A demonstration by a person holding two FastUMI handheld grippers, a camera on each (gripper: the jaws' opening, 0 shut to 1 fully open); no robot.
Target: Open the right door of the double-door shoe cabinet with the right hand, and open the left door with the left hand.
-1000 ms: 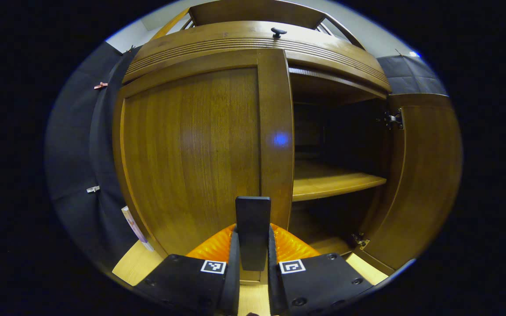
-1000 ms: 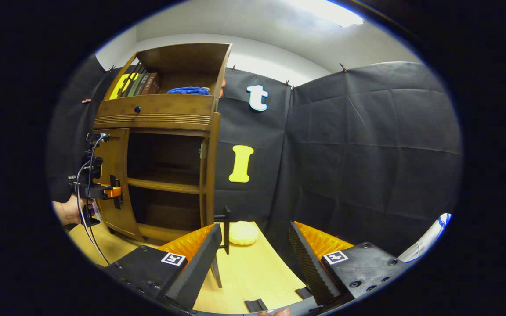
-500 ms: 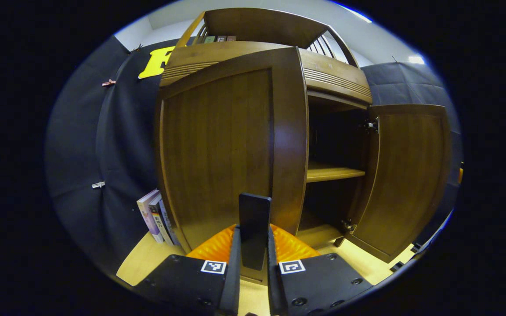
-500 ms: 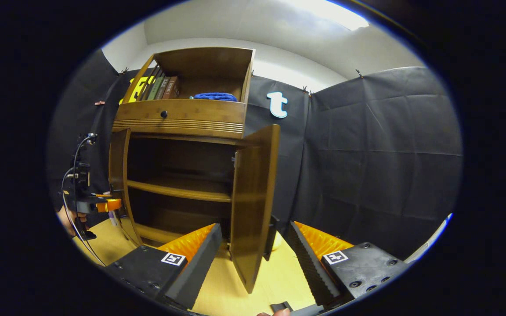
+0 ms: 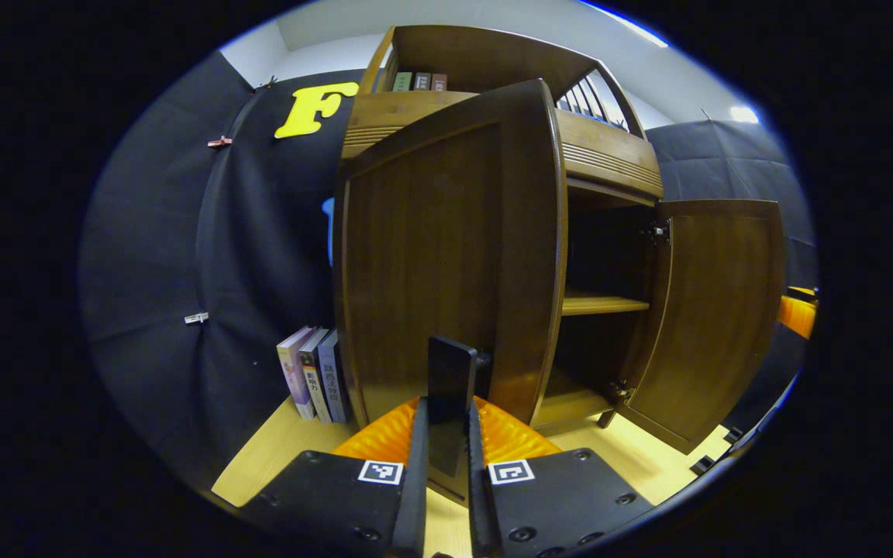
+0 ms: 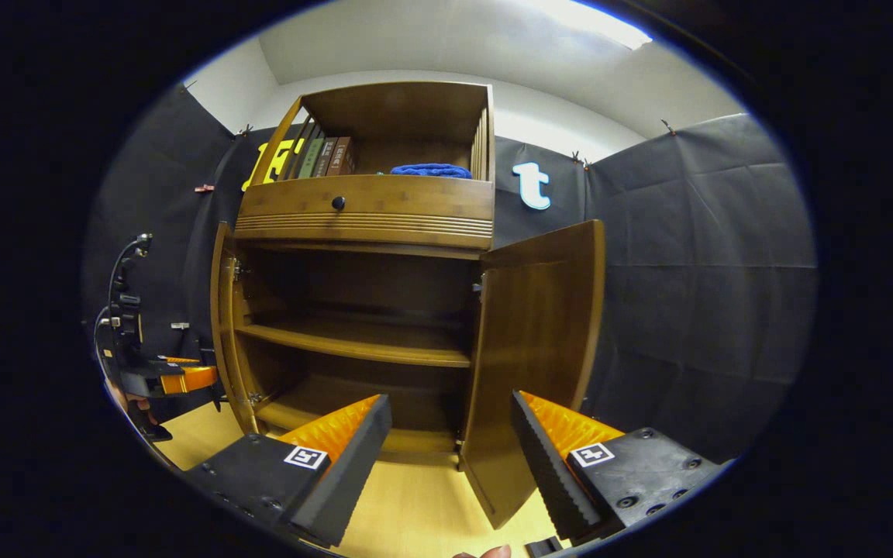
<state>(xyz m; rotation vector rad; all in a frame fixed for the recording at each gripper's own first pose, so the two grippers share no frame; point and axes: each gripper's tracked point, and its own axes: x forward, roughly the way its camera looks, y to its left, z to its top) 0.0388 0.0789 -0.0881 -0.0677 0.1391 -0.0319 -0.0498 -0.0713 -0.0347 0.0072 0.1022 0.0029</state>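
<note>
The wooden shoe cabinet (image 6: 365,205) stands with both lower doors swung out. In the left gripper view the left door (image 5: 431,256) faces me, and its dark flat handle (image 5: 453,372) sits clamped between my left gripper's (image 5: 446,418) fingers. The right door (image 5: 718,310) hangs open beyond it. In the right gripper view the left gripper (image 6: 198,380) appears at the left door's edge (image 6: 222,325), held by a hand. My right gripper (image 6: 446,457) is open and holds nothing, low in front of the cabinet's inside and just left of the right door (image 6: 536,349).
An inner shelf (image 6: 353,349) crosses the dark cabinet inside. A drawer with a black knob (image 6: 338,203) sits above the doors, with books (image 6: 322,159) and a blue cloth (image 6: 431,170) on top. More books (image 5: 311,372) lean left of the cabinet on the light wooden floor (image 6: 415,511).
The left door has swung further outward with my left gripper shut on its handle. The right gripper view has shifted so the cabinet now sits centred; that gripper stays open.
</note>
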